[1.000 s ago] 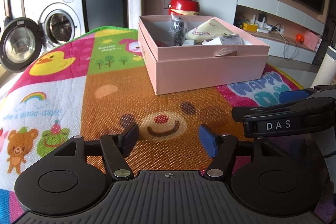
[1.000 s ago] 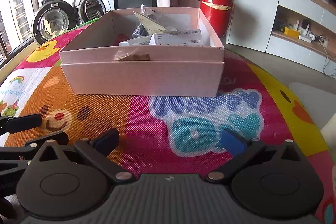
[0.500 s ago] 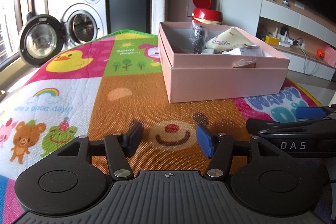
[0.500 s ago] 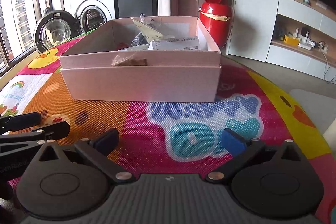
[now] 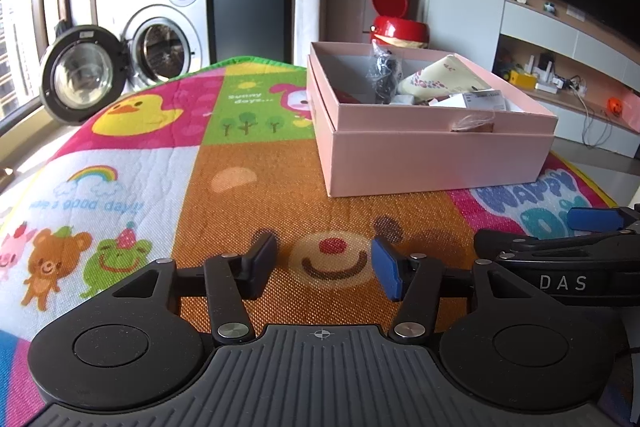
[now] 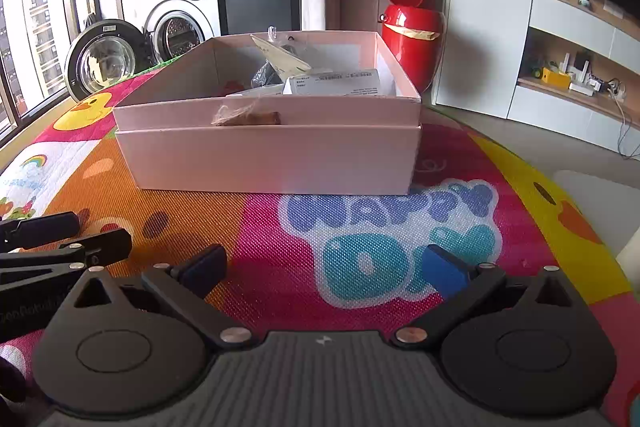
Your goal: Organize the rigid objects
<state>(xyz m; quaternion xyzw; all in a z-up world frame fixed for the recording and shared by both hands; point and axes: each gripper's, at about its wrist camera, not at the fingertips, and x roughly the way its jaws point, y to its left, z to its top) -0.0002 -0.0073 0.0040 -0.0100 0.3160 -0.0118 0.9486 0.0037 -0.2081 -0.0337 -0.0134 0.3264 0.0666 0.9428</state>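
A pink cardboard box [image 5: 436, 159] [image 6: 272, 159] stands open on a colourful play mat [image 5: 248, 183] [image 6: 280, 227]. Inside it lie a dark bagged item [image 5: 385, 73], a cream patterned pouch [image 5: 440, 81] and a white labelled carton [image 6: 334, 83]. My left gripper [image 5: 324, 261] hovers over the mat's bear face, well short of the box; its jaws are closing with nothing between them. My right gripper [image 6: 324, 267] hangs wide open above the "HAPPY DAY" print, also empty. In each wrist view the other gripper shows at the side.
Two washing machines [image 5: 168, 27], one with its round door [image 5: 78, 75] swung open, stand beyond the mat's far left edge. A red lidded bin [image 6: 412, 39] sits behind the box. Shelving [image 5: 568, 75] with small items runs along the right wall.
The left gripper's fingers have drawn closer together, and its view has turned slightly, shifting the box to the right. The right gripper has stayed still and open.
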